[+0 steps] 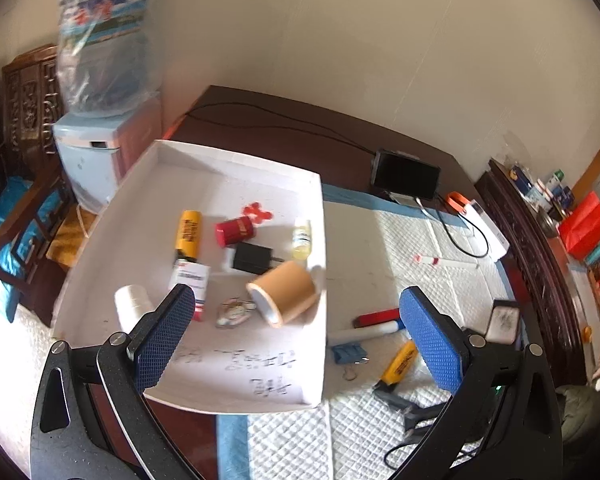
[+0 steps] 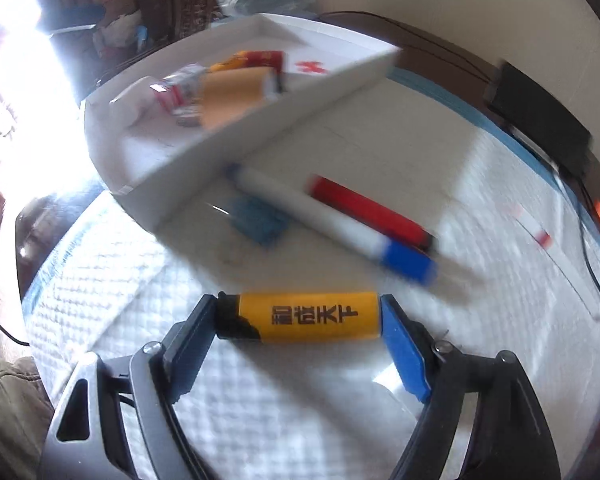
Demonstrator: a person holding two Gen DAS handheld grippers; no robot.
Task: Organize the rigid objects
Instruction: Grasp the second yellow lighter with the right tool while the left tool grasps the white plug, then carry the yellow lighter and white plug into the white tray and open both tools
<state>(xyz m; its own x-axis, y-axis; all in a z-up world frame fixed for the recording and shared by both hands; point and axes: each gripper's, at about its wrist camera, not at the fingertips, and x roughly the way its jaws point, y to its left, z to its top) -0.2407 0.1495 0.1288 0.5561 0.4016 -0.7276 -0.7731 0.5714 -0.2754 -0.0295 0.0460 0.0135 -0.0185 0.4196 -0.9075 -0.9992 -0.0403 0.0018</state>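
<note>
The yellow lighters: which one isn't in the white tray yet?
The lighter gripped end to end by the right gripper, over the quilted mat. The other lighter already lies inside the tray, beside the red cylinder.

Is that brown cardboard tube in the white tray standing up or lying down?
Lying down. The cardboard tube rests on its side on the white tray floor, its open white-rimmed end facing sideways, not up.

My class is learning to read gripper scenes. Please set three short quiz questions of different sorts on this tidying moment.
1. True or false: the right gripper has the yellow lighter end to end between its pads.
2. Which lies outside the white tray? A) black charger B) white marker with blue cap C) cardboard tube
3. What does the left gripper hold?

Key: 1 true; 2 B; 3 nothing, it is open.
</note>
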